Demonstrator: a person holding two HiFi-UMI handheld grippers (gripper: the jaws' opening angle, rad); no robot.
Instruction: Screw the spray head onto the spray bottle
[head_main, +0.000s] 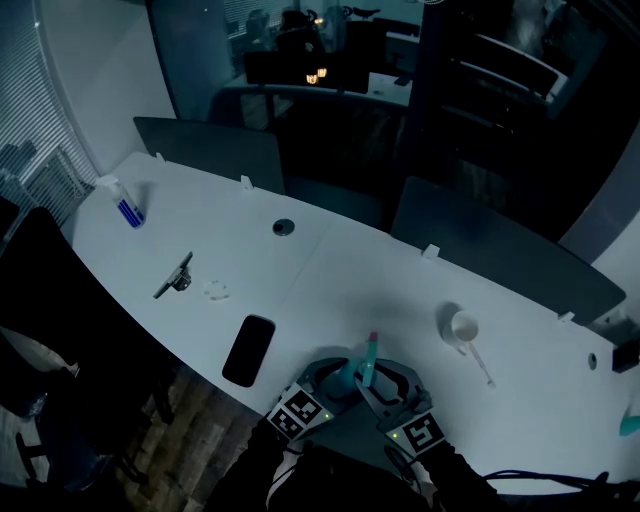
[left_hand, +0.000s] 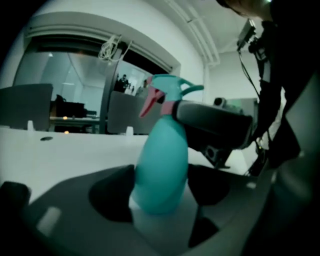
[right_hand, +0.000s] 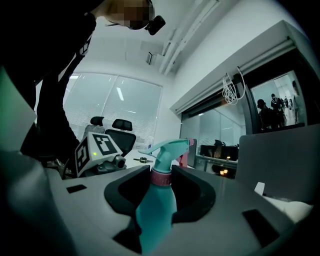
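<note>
A teal spray bottle (head_main: 362, 368) stands near the table's front edge, between both grippers. My left gripper (head_main: 338, 378) is shut on the bottle's round body (left_hand: 162, 165), with a dark pad against each side. My right gripper (head_main: 388, 382) is shut on the pink collar (right_hand: 161, 177) of the spray head (right_hand: 167, 149), which sits on the bottle's neck. In the left gripper view the teal head with its pink trigger (left_hand: 150, 102) rises above the right gripper's jaws. The left gripper's marker cube (right_hand: 97, 149) shows behind the bottle in the right gripper view.
On the white table (head_main: 330, 270) lie a black phone (head_main: 249, 350), a white cup (head_main: 463, 327) with a thin stick (head_main: 480, 365), a small metal tool (head_main: 174, 275) and a small blue-labelled bottle (head_main: 126, 205). Grey partitions (head_main: 500, 245) line the far edge. Cables lie at the front right.
</note>
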